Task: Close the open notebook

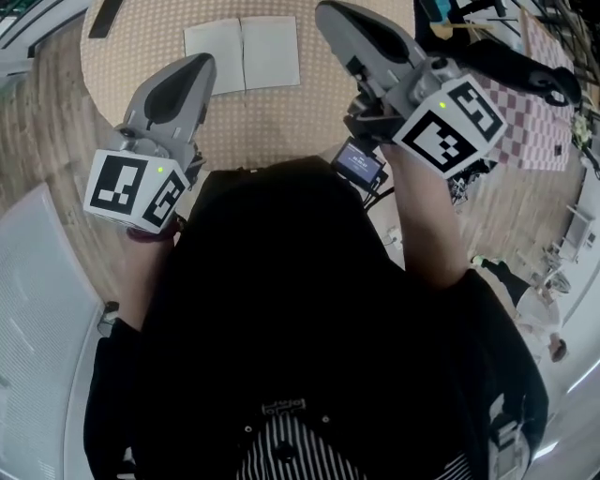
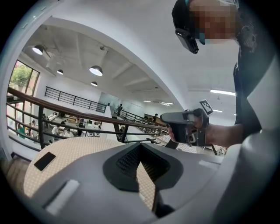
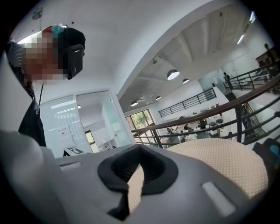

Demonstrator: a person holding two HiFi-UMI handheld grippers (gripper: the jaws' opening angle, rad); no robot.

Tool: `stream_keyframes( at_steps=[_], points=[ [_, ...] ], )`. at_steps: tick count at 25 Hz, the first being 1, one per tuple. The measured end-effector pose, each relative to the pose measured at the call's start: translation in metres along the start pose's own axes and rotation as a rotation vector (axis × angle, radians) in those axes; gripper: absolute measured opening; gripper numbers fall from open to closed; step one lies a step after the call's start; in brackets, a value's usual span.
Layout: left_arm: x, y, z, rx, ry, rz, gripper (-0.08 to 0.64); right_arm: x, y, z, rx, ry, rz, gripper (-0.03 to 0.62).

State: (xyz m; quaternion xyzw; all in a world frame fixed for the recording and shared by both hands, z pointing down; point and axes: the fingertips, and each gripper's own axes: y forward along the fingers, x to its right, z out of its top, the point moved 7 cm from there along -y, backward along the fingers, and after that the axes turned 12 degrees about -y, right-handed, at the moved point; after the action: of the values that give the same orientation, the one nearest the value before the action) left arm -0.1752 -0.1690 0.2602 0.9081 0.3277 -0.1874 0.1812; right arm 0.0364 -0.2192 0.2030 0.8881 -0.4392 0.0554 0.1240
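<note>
Your grey left gripper and grey right gripper are both clenched empty, so part one's jaws before pinching the open white-paged notebook by its outer edge.

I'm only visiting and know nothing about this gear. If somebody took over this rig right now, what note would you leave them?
Left gripper: fingers closed, nothing between them, held in the air on the near side of the table.
Right gripper: fingers closed and empty too, raised beside the left one.
Notebook: lies open and flat, pages up, on the far part of the round table, ahead of both grippers. Neither gripper touches it.
Done: nothing yet on the notebook itself.
Left: bring a gripper to one cover, fold it over onto the other half and leave the notebook shut.
</note>
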Motion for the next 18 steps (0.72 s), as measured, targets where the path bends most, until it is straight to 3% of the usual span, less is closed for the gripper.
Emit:
stream_keyframes(
  at_steps=[5,18],
  points=[
    [-0.006,0.002,-0.014,-0.031,-0.033,0.03,0.004,0.013,0.007,-0.024,-0.047,0.041,0.031,0.002],
    [-0.052,0.027,-0.041,-0.076,-0.032,0.096,0.003,0.052,0.025,-0.069,-0.134,0.07,0.043,0.0]
  ],
)
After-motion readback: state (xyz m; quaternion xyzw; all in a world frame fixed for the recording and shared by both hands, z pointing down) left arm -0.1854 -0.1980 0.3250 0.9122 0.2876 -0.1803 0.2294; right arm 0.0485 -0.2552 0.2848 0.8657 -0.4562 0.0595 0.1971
